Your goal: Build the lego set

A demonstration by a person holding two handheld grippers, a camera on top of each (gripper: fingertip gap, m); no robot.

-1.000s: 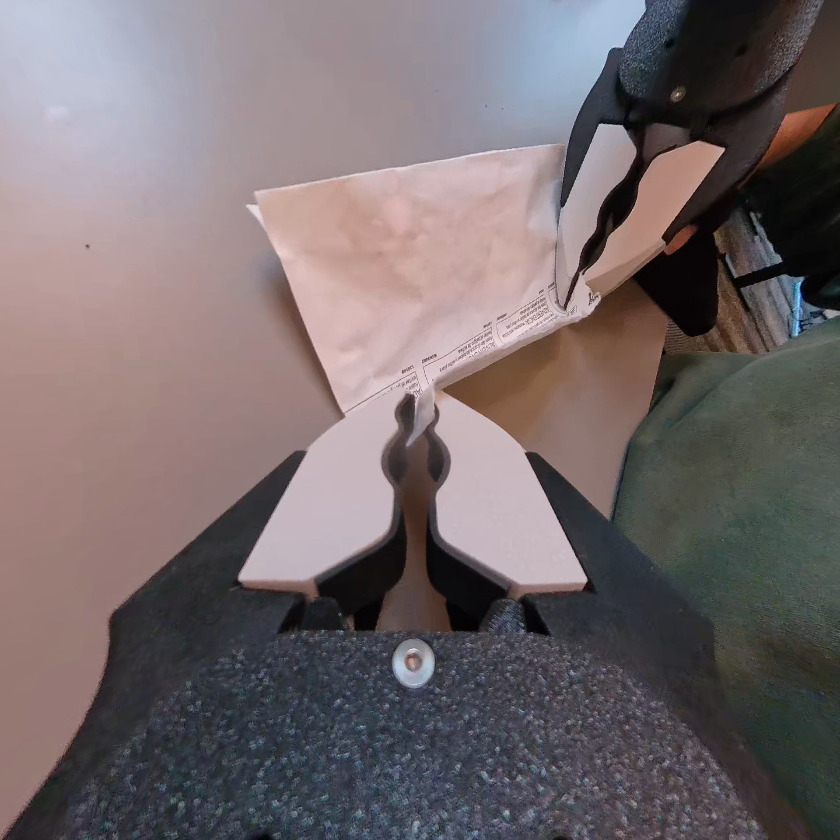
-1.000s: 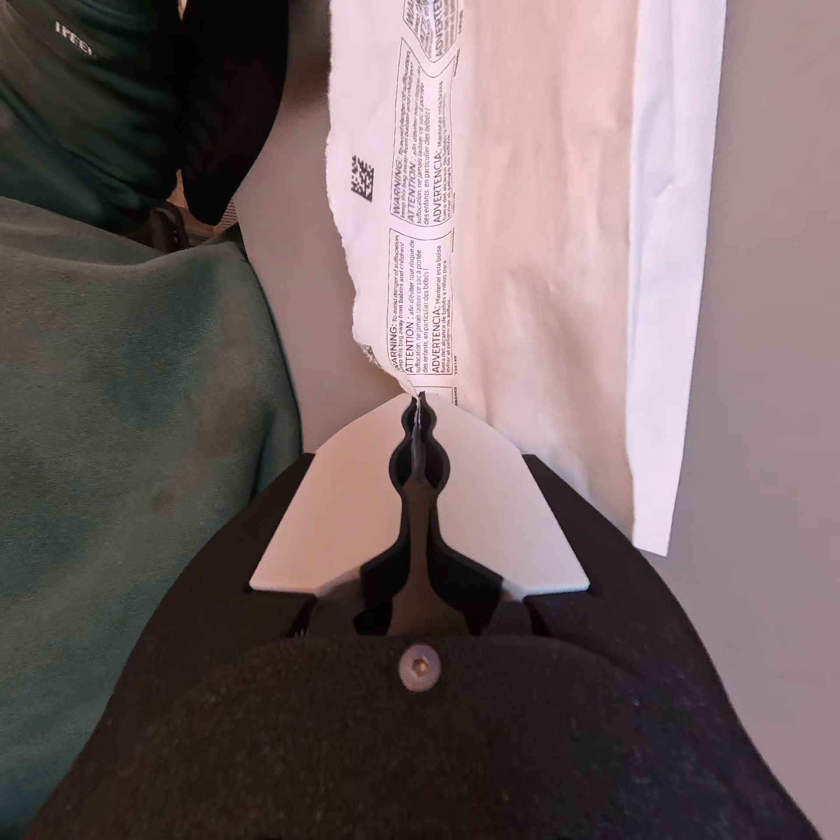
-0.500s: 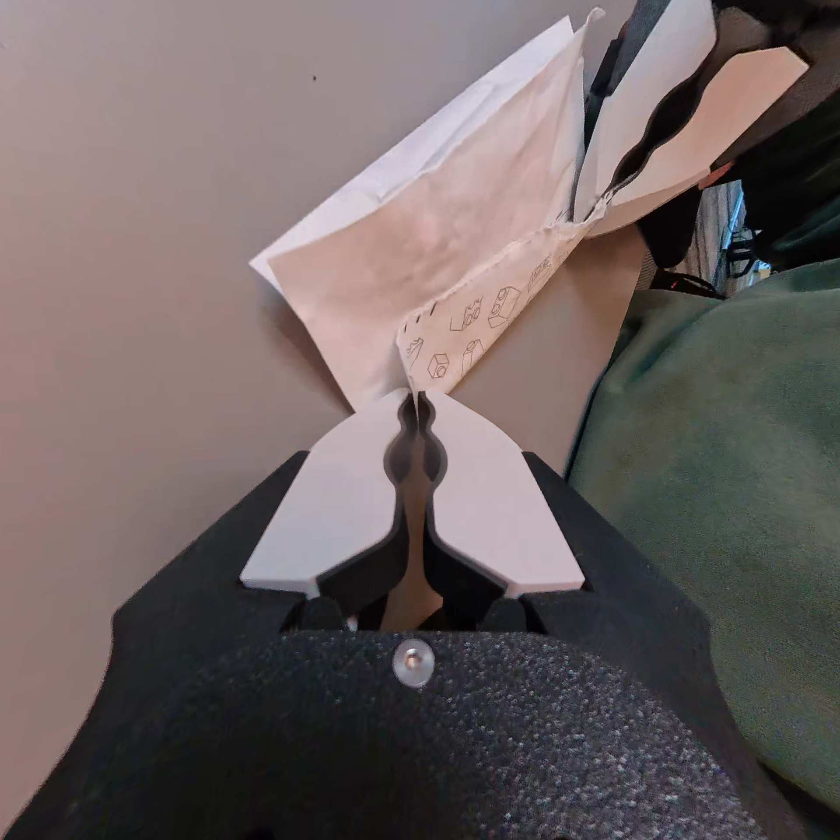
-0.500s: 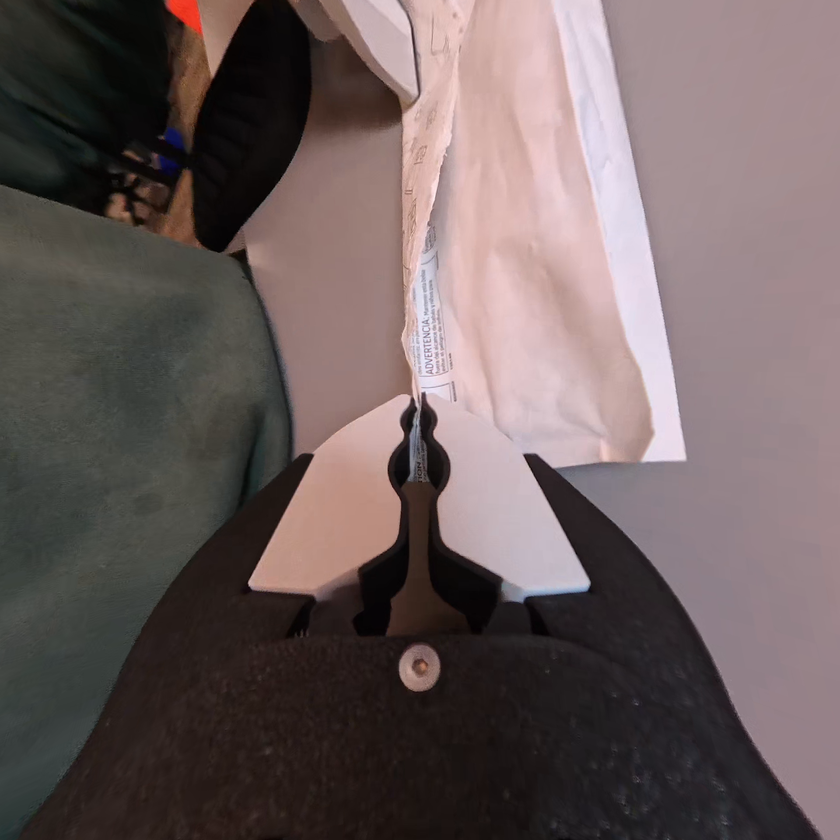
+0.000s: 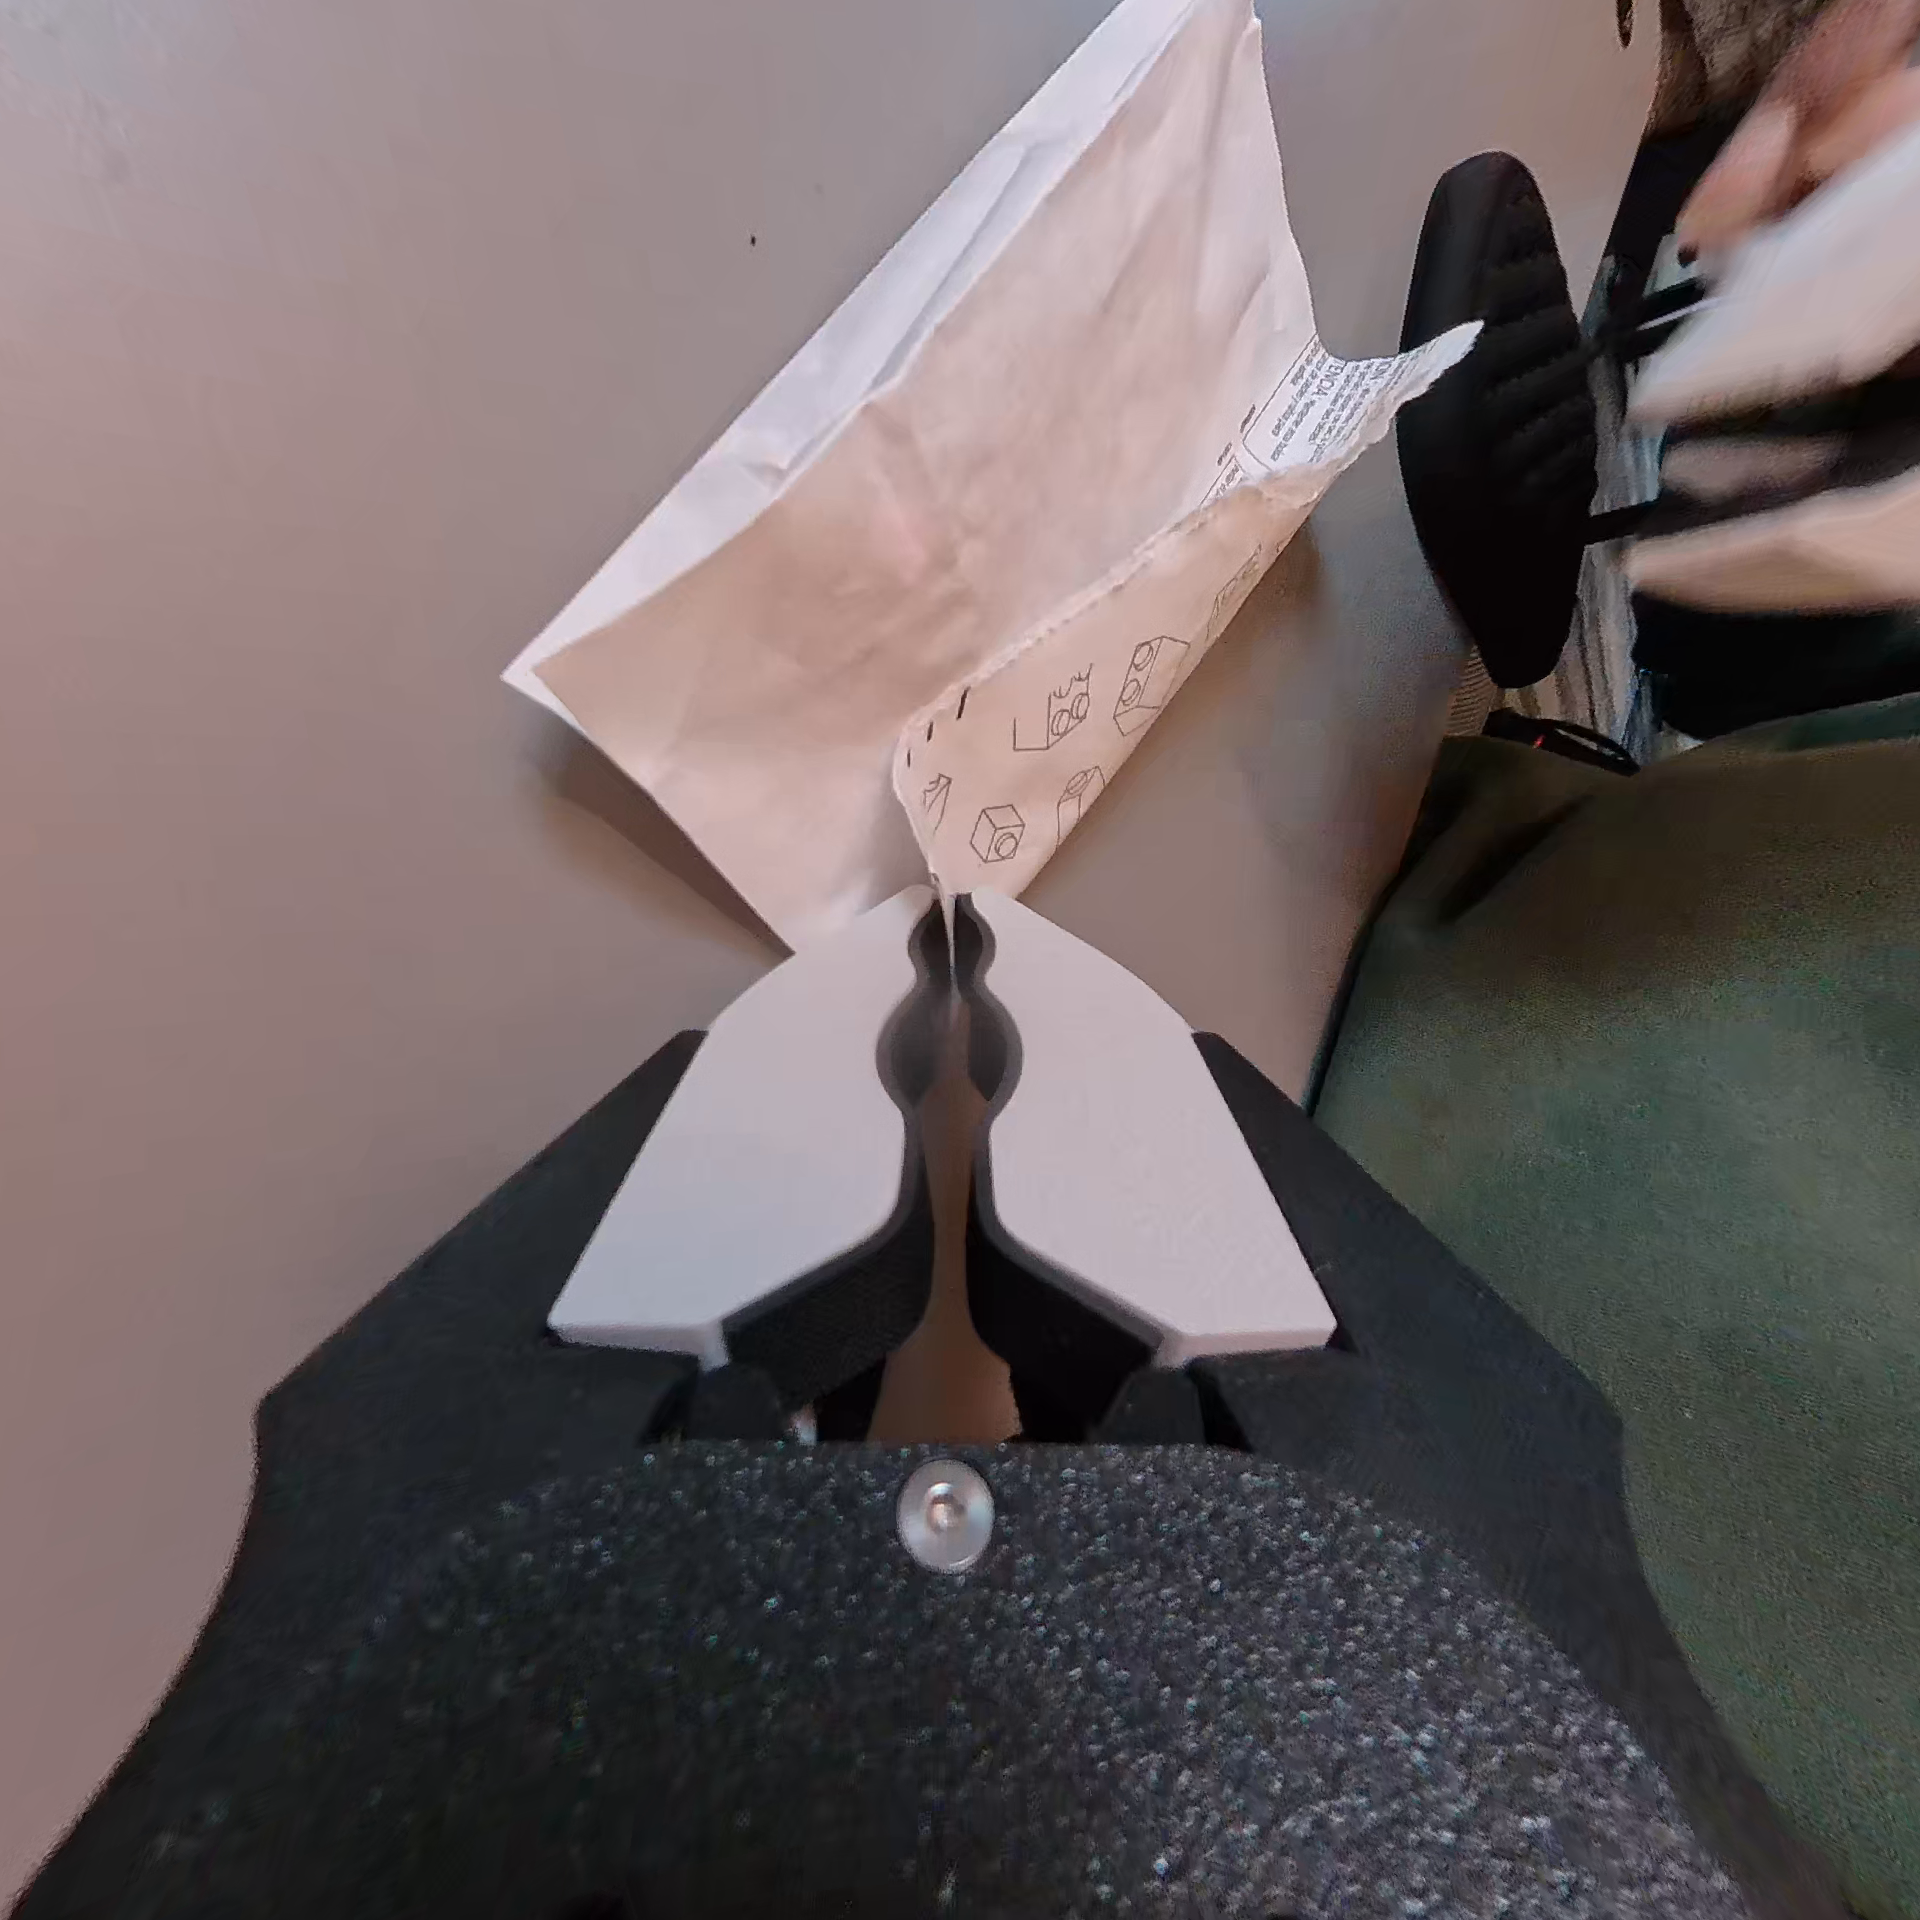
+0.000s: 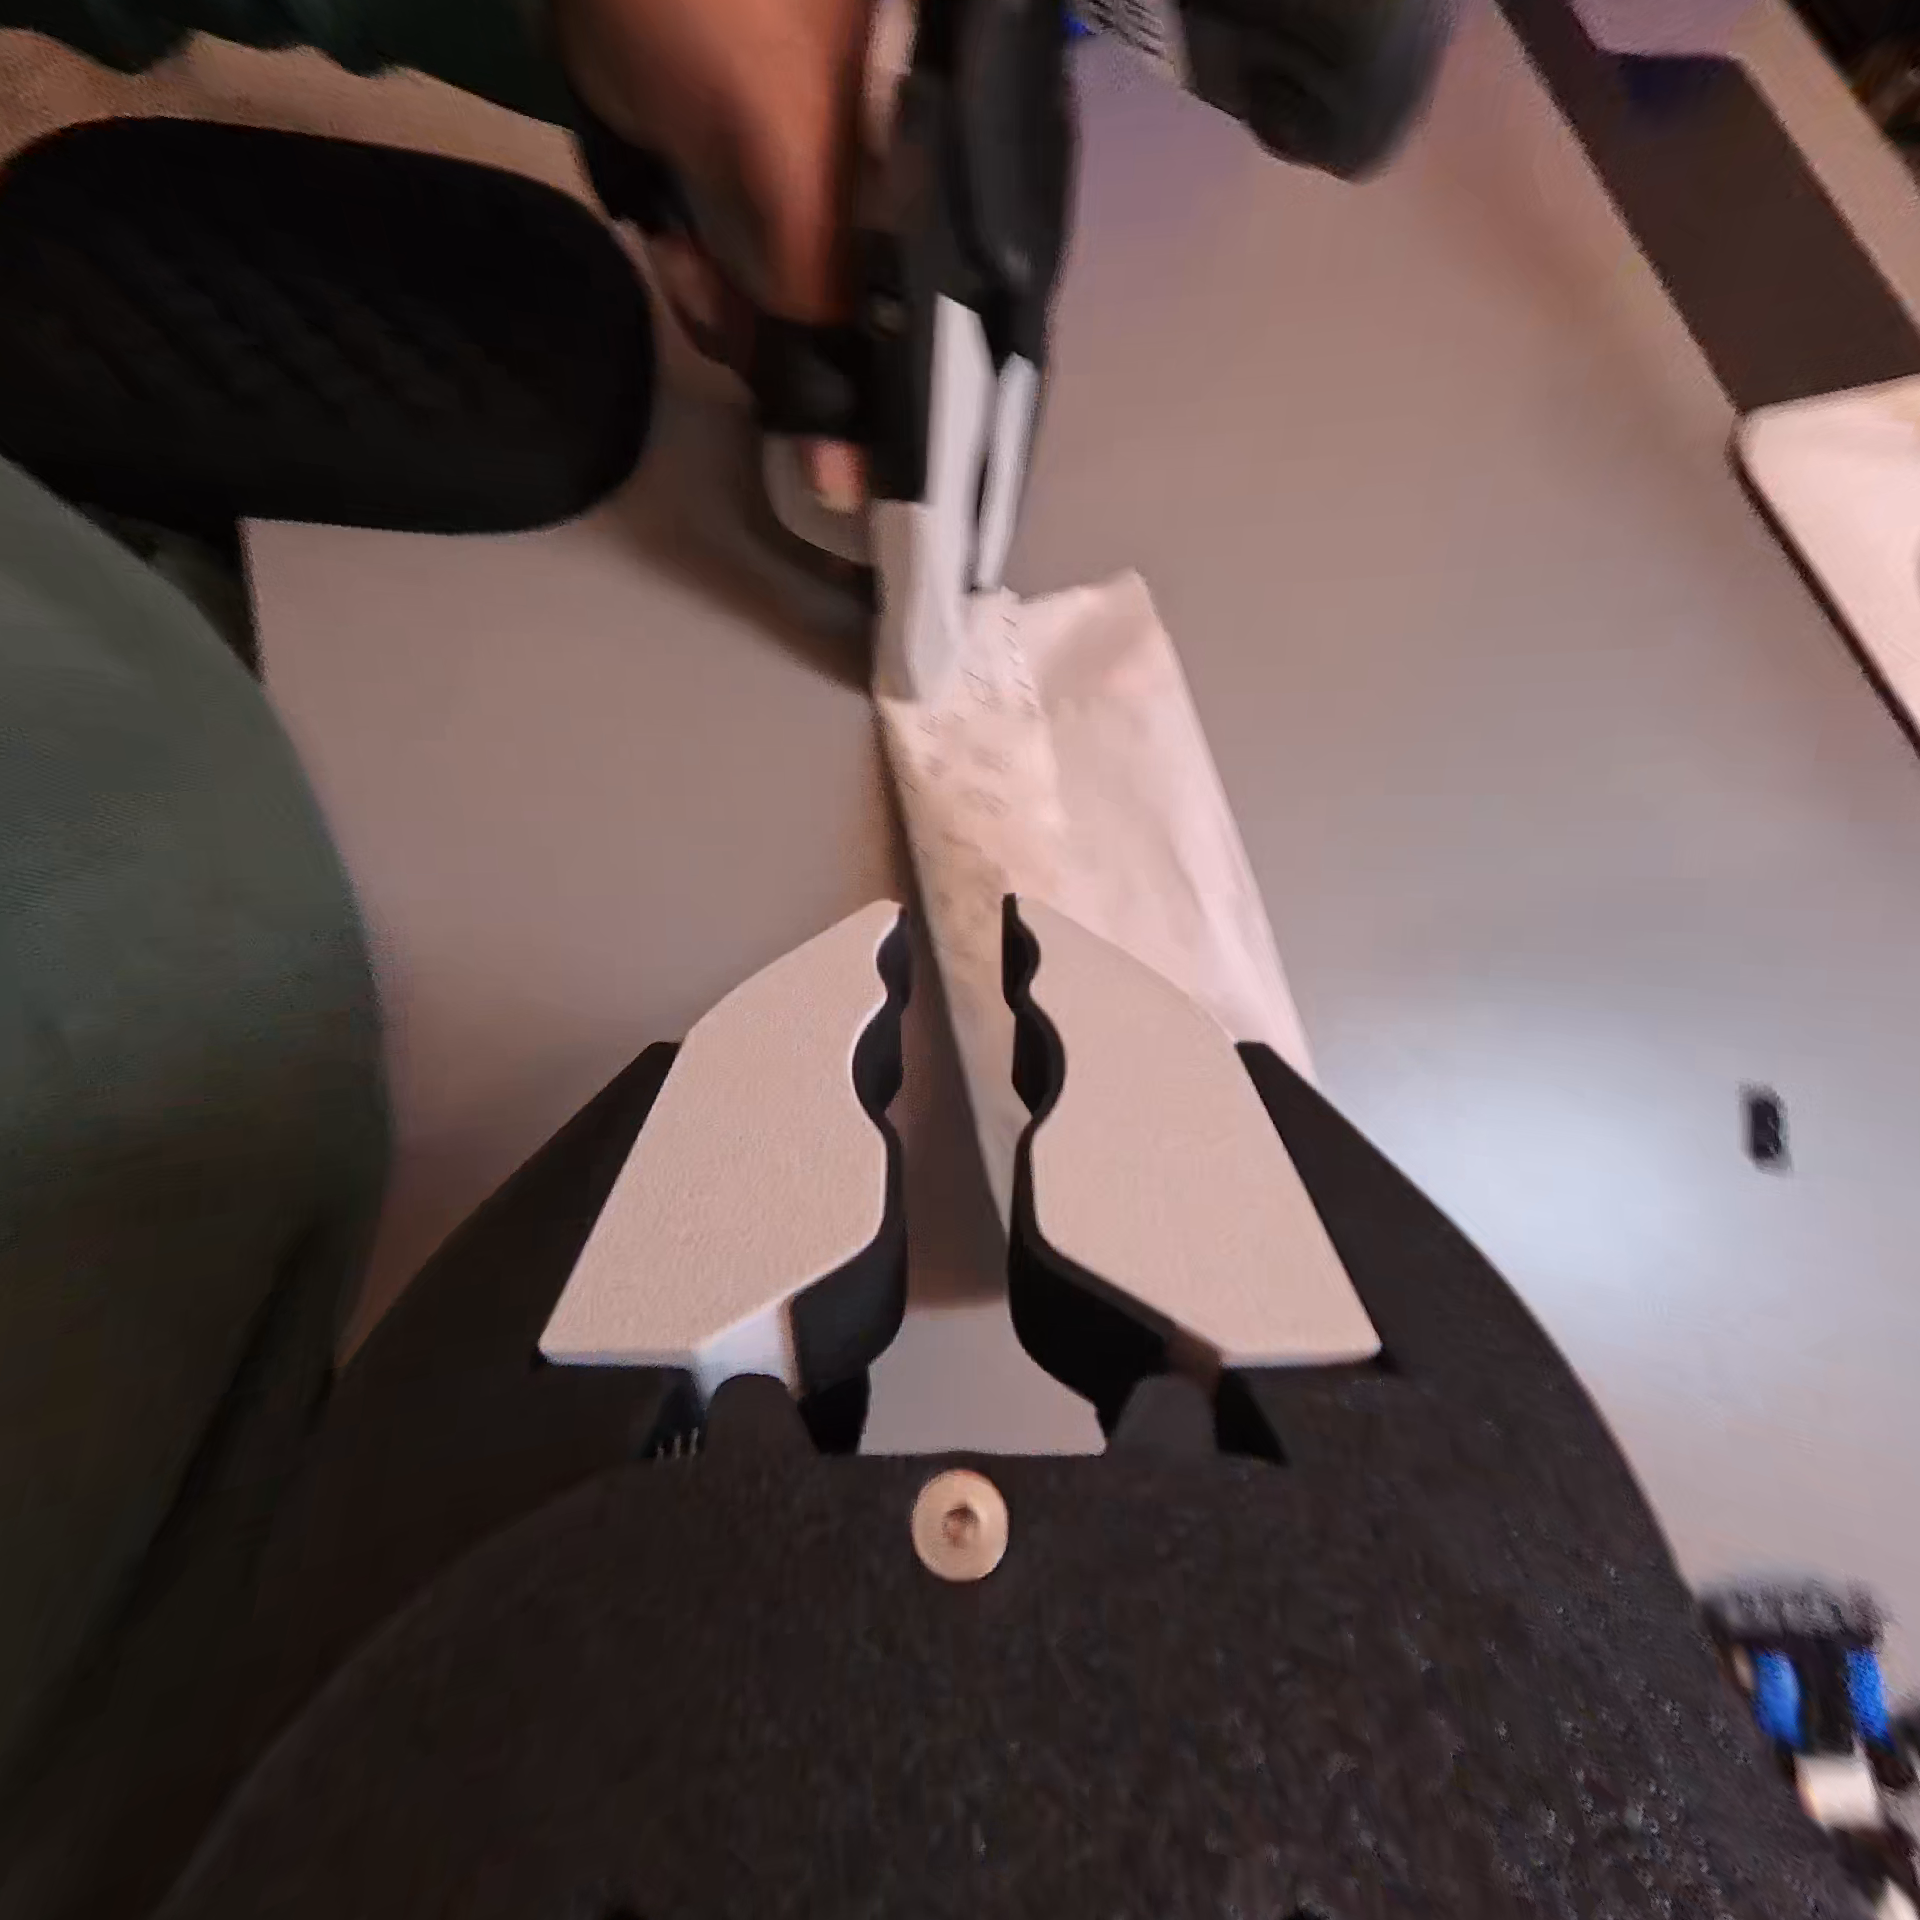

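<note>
Item: white paper bag (image 5: 966,499), torn along one printed edge, lying on the plain grey surface (image 5: 312,520) and reaching toward 1 o'clock in the left wrist view.

Left hand-held gripper (image 5: 951,914): white fingers pressed together, pinching the torn flap of the bag at its near corner.

Right hand-held gripper (image 6: 954,914): fingers spread, the bag's edge showing in the gap between them; whether it touched either could not be told.

Adjacent: green fabric (image 5: 1610,1195) at 3 o'clock; black padded armrest (image 5: 1496,416) at 2 o'clock.
</note>
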